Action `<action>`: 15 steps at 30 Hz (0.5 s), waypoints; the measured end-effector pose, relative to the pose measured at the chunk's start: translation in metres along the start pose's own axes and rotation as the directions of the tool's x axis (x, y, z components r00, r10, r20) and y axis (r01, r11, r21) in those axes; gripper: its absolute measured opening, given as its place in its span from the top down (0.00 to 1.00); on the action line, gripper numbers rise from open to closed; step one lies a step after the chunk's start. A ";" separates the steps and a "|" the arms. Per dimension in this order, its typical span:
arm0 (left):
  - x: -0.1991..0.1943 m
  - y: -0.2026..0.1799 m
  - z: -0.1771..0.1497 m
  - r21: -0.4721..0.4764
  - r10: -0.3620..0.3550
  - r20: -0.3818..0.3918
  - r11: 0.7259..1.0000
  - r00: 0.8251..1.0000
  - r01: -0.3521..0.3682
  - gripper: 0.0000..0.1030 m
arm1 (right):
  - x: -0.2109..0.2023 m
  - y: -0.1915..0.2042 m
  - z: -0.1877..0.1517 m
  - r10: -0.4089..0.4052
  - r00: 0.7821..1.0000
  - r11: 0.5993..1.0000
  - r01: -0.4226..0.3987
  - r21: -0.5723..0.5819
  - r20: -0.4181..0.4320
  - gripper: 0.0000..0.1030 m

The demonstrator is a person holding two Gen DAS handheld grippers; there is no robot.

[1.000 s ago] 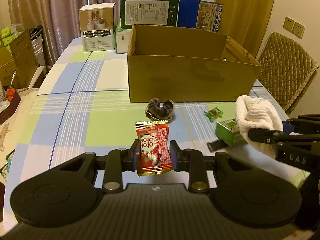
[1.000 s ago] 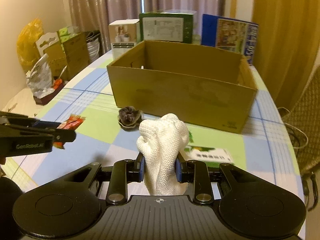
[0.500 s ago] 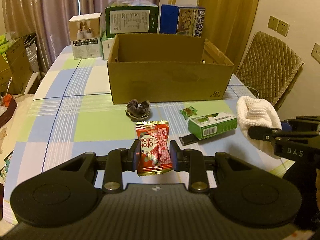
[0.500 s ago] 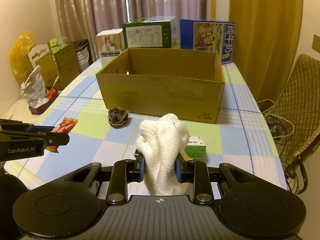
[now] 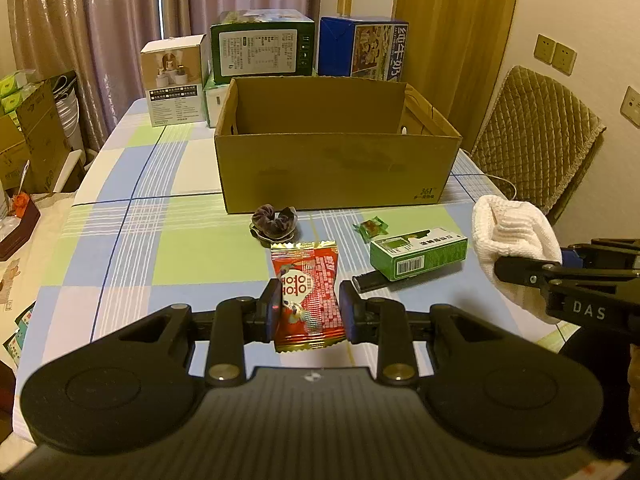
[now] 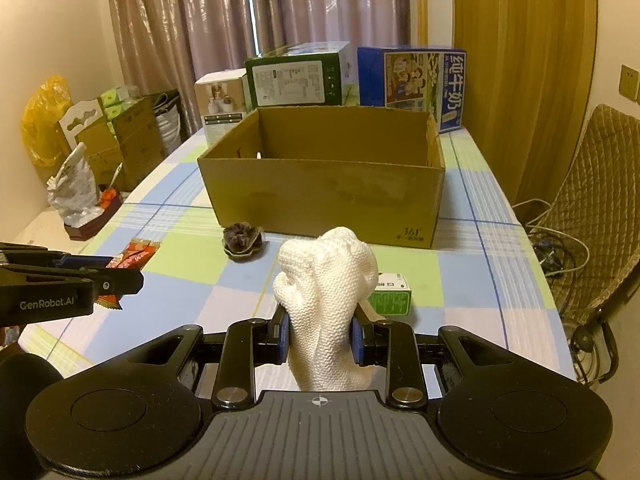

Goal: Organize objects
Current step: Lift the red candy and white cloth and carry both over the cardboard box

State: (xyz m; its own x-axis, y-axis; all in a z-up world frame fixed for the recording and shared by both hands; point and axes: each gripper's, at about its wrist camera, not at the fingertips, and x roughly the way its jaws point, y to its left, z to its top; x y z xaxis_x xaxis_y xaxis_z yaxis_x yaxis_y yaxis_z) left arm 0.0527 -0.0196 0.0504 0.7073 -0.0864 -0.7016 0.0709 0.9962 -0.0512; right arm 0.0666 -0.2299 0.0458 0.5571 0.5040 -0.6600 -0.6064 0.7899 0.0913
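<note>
Item held, left gripper [image 5: 308, 307]: red snack packet [image 5: 307, 294], lower centre of the left view, jaws closed on its two side edges only, packet upright and clear of the table [image 5: 132, 248]. Item held, right gripper [image 6: 320, 330]: white knitted cloth [image 6: 326, 304], lower centre of the right view, jaws pinched on its bunched middle. Destination, by judgement: open cardboard box [image 5: 332, 168], upper centre, well beyond both loads. Loose on the cloth-covered table before it: dark scrunchie [image 5: 275, 222], green wrapped candy [image 5: 371, 227], green carton [image 5: 418, 253]. Risks: the slick foil packet could slip from so narrow a hold; the cloth's hanging folds could snag the box's near wall; both grippers reaching together could collide.
</note>
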 end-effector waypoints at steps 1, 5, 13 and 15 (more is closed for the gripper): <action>0.000 -0.001 0.000 0.000 -0.001 -0.001 1.000 1.000 0.001 0.75 | 0.000 0.000 0.000 0.001 1.000 1.000 -0.001 0.002 0.000 0.75; -0.001 -0.002 -0.001 -0.001 -0.002 -0.004 1.000 1.000 0.002 0.75 | -0.001 -0.001 0.000 0.003 1.000 1.000 -0.003 0.007 -0.001 0.75; 0.001 -0.003 0.002 0.002 -0.002 -0.007 1.000 1.000 0.002 0.75 | 0.001 -0.006 0.000 -0.002 1.000 1.000 0.003 0.023 -0.017 0.75; 0.002 -0.003 0.003 0.001 -0.006 -0.010 1.000 1.000 0.006 0.75 | 0.002 -0.007 0.002 -0.005 1.000 1.000 0.006 0.019 -0.022 0.75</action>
State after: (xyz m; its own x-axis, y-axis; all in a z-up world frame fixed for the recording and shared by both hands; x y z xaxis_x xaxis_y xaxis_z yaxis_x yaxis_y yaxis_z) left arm 0.0565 -0.0230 0.0511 0.6995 -0.0921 -0.7087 0.0757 0.9956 -0.0546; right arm 0.0729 -0.2333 0.0454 0.5478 0.4920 -0.6767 -0.5925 0.7991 0.1013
